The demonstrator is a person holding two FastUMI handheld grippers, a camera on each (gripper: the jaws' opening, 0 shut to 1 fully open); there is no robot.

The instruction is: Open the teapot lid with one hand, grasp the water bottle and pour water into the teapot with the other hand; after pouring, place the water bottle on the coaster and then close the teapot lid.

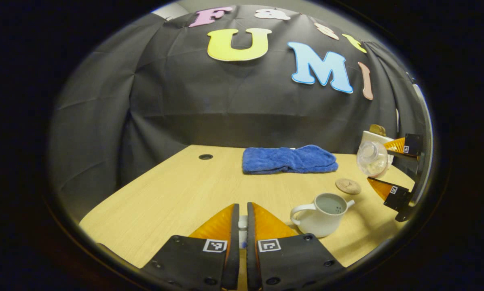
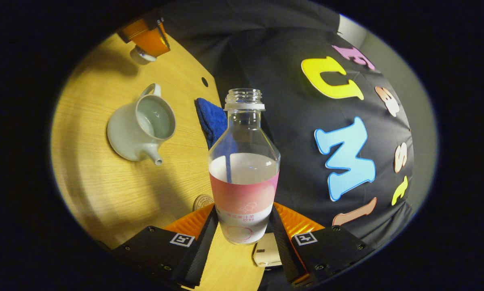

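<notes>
Fingers of the right gripper (image 2: 244, 226) clench the water bottle (image 2: 244, 169), lifted and tilted sideways beside the open teapot (image 2: 138, 129). Left gripper (image 1: 242, 224) fingers pinch the lid (image 2: 141, 55), I'd say. Farther off lies the coaster (image 1: 348, 186), then the blue towel (image 1: 288, 159) by the surface's far edge. Uncapped bottle could spill short of the teapot if it tips further.

Glossy ceramic teapot (image 2: 138, 129); clear plastic bottle (image 2: 244, 161); matt wood-grain table (image 1: 177, 194).
</notes>
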